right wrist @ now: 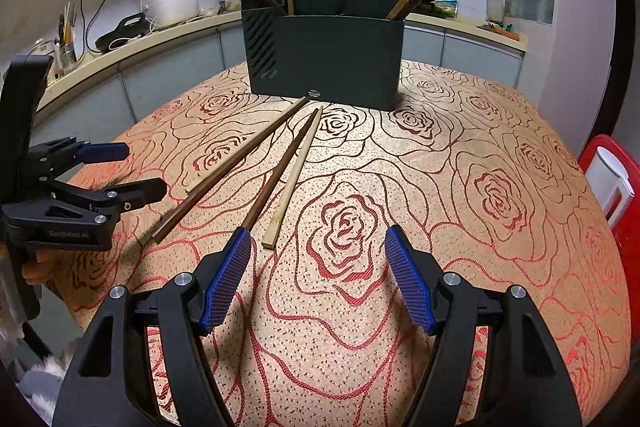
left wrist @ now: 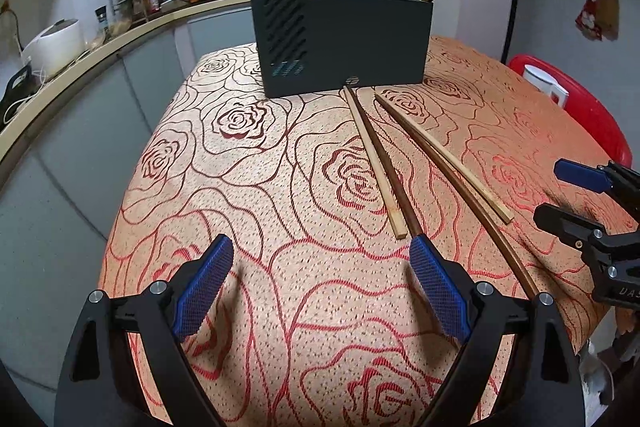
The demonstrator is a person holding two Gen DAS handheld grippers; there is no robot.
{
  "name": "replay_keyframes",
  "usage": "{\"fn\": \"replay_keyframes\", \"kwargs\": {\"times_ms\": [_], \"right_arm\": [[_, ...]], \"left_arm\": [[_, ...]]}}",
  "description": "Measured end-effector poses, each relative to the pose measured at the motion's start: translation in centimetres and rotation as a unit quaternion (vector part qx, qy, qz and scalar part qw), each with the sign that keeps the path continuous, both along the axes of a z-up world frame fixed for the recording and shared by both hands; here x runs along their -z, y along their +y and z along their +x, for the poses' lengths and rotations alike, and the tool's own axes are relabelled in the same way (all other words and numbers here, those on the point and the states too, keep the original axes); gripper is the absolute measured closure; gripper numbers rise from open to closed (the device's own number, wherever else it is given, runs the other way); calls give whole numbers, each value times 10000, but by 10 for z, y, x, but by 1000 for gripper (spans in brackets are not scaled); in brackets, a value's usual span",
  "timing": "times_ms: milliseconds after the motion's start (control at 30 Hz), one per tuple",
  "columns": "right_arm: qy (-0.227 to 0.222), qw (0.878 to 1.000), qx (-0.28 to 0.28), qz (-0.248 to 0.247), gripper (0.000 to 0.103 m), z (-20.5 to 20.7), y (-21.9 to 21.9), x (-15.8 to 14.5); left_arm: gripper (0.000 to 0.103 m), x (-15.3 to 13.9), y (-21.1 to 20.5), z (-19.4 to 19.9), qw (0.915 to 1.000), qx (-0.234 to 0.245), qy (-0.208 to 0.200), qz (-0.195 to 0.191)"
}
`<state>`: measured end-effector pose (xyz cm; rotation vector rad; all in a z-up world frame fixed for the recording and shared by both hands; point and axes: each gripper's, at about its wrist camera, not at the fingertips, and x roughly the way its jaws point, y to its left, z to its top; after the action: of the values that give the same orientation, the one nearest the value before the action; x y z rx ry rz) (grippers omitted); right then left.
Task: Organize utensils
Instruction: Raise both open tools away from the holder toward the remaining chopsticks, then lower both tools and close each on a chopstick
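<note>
Several wooden chopsticks lie on the rose-patterned tablecloth (left wrist: 240,187) in front of a black utensil holder (left wrist: 344,43) (right wrist: 324,59), which has more chopsticks standing in it. One dark chopstick (left wrist: 385,163) and a light one (left wrist: 373,163) lie side by side, and their near ends reach my left gripper's right pad (left wrist: 436,287). My left gripper (left wrist: 322,267) (right wrist: 140,169) is open with nothing between its fingers. In the right wrist view a dark chopstick (right wrist: 280,171) ends at my right gripper's left pad (right wrist: 230,279), beside a light one (right wrist: 294,179). My right gripper (right wrist: 318,255) (left wrist: 560,197) is open and empty, low over the cloth.
A red stool (left wrist: 592,115) (right wrist: 592,151) with a white jug (left wrist: 546,83) stands beside the table on the right. Behind the table runs a kitchen counter (right wrist: 160,39) with a rice cooker (right wrist: 172,5) and racks. The table edge drops off at the left.
</note>
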<state>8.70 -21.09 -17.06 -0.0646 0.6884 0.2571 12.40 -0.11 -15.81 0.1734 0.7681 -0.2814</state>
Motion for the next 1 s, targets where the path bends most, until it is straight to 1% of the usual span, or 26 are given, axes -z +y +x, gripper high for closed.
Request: {"fn": "replay_keyframes", "kwargs": {"times_ms": [367, 567, 633, 767, 933, 1000], "right_arm": [[16, 10000, 36, -1, 36, 1, -3, 0], [26, 10000, 62, 1, 36, 2, -4, 0], [27, 10000, 56, 0, 36, 2, -4, 0], [38, 10000, 28, -41, 36, 3, -2, 1], [99, 9999, -79, -98, 44, 4, 3, 4], [139, 9997, -143, -111, 46, 5, 7, 5]], "left_arm": [[16, 6, -8, 20, 9994, 211, 269, 56], [16, 9, -14, 23, 9990, 236, 286, 255], [16, 11, -15, 24, 9989, 198, 298, 310], [17, 11, -9, 28, 9991, 28, 368, 193], [17, 9, -2, 28, 9994, -86, 304, 102], [21, 8, -1, 29, 9995, -110, 289, 61]]}}
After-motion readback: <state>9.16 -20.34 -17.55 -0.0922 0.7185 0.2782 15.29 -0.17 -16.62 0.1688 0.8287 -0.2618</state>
